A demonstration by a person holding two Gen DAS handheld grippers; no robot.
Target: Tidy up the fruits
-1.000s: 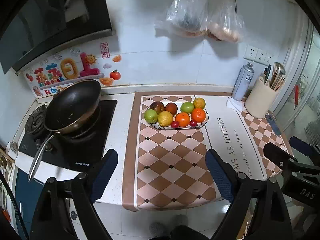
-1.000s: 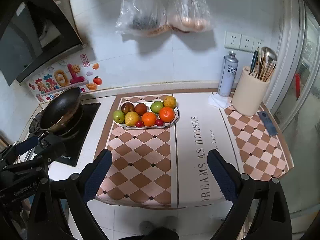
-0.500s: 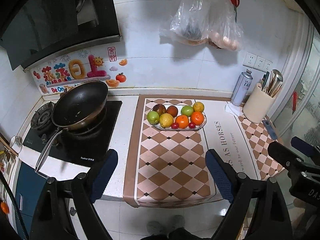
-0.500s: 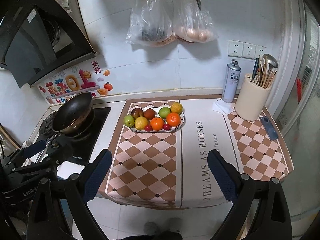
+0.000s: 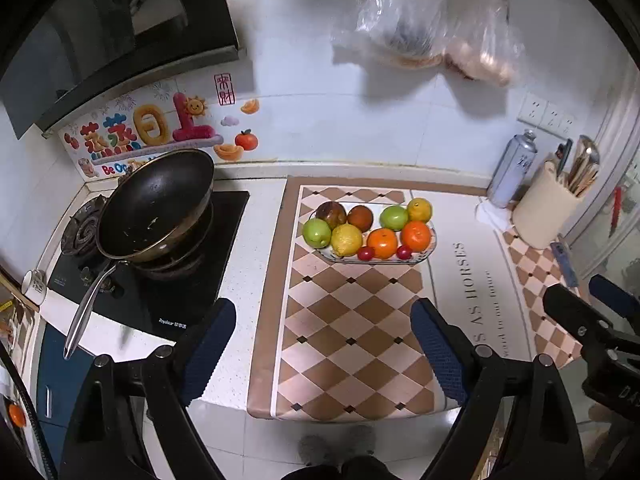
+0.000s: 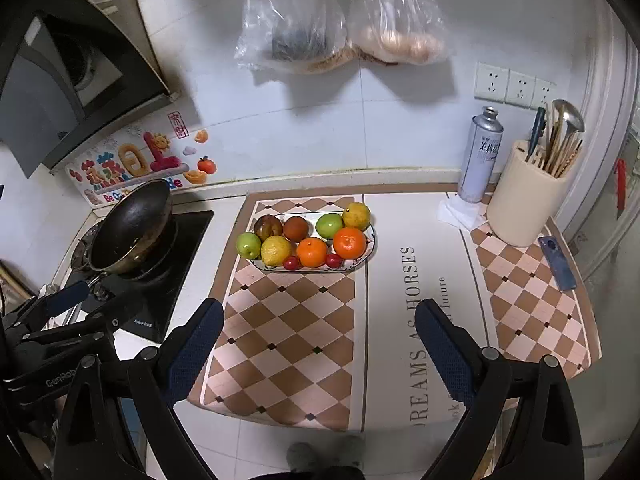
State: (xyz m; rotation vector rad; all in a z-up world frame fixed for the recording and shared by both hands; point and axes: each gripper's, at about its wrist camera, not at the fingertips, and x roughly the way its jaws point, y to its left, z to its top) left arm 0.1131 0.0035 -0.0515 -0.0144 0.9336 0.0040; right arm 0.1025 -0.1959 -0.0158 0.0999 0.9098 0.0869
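Both grippers wide open and empty, well short of the fruit

I see the fruit [image 6: 310, 240] heaped on a plate [image 6: 370, 250] far back on the tabletop [image 6: 400, 320]; left gripper [image 5: 324, 344] and right gripper [image 6: 320, 344] hold nothing; a careless reach could nudge round pieces off the shallow plate.

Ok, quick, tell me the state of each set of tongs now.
Left tongs: open, holding nothing.
Right tongs: open, holding nothing.
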